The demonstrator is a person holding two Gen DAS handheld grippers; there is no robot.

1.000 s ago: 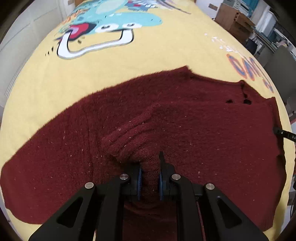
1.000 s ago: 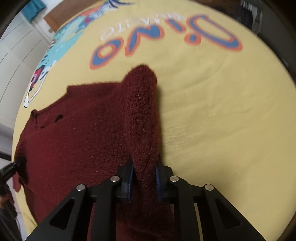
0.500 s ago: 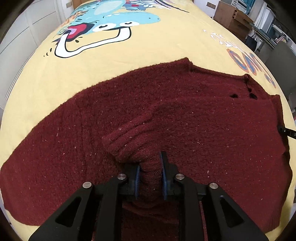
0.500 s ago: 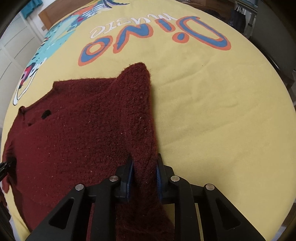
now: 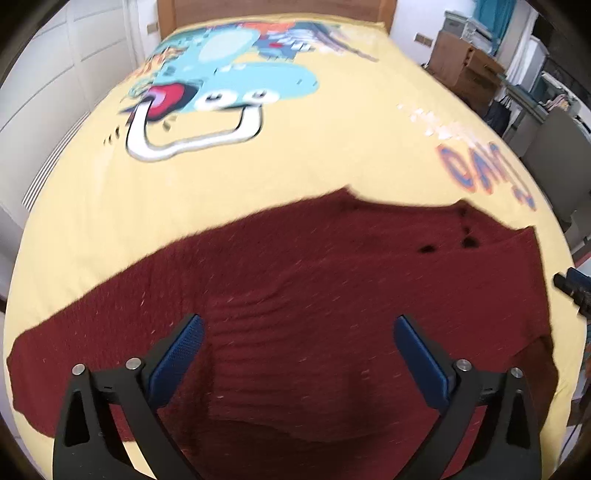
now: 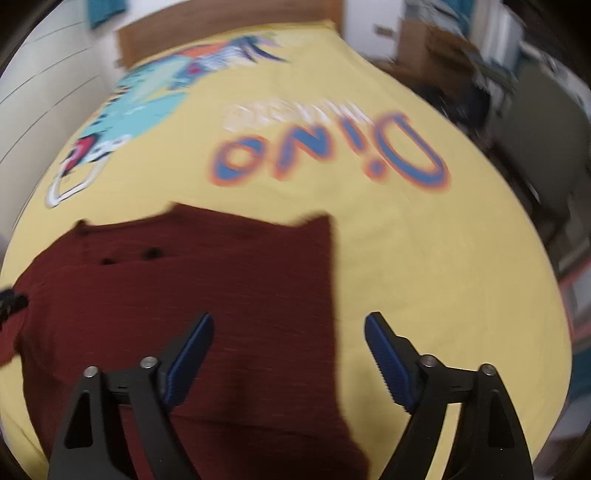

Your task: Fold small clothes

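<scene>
Left wrist view looks down on a dark red knitted sweater (image 5: 332,295) spread flat across a yellow bedspread (image 5: 295,162) on a bed. The left gripper (image 5: 297,325) hangs above the knit; its jaws have just been opening and now its blue-padded fingers (image 5: 177,354) stand spread wide, with nothing pinched between them, only the sweater lying below. A sleeve is laid across the body of the garment, and two small dark holes (image 5: 447,245) show near its far right edge. The dark tip of another tool (image 5: 572,290) pokes in at the right, just beside the sweater's edge. Beyond the garment the bedspread carries a cartoon dinosaur print (image 5: 218,92) and blue-and-orange lettering (image 5: 484,170). A wooden headboard (image 5: 277,9) closes the far end, white panelled doors (image 5: 55,74) run along the left, and cardboard boxes (image 5: 465,70) and clutter stand to the right.

Right wrist view, blurred, shows the right gripper (image 6: 288,332), whose jaws have likewise just been opening; its fingers (image 6: 388,358) are spread and empty above the sweater's right edge (image 6: 332,295), one finger over the knit and the other over bare bedspread. The word "Dino" (image 6: 332,155) lies upside down ahead.
</scene>
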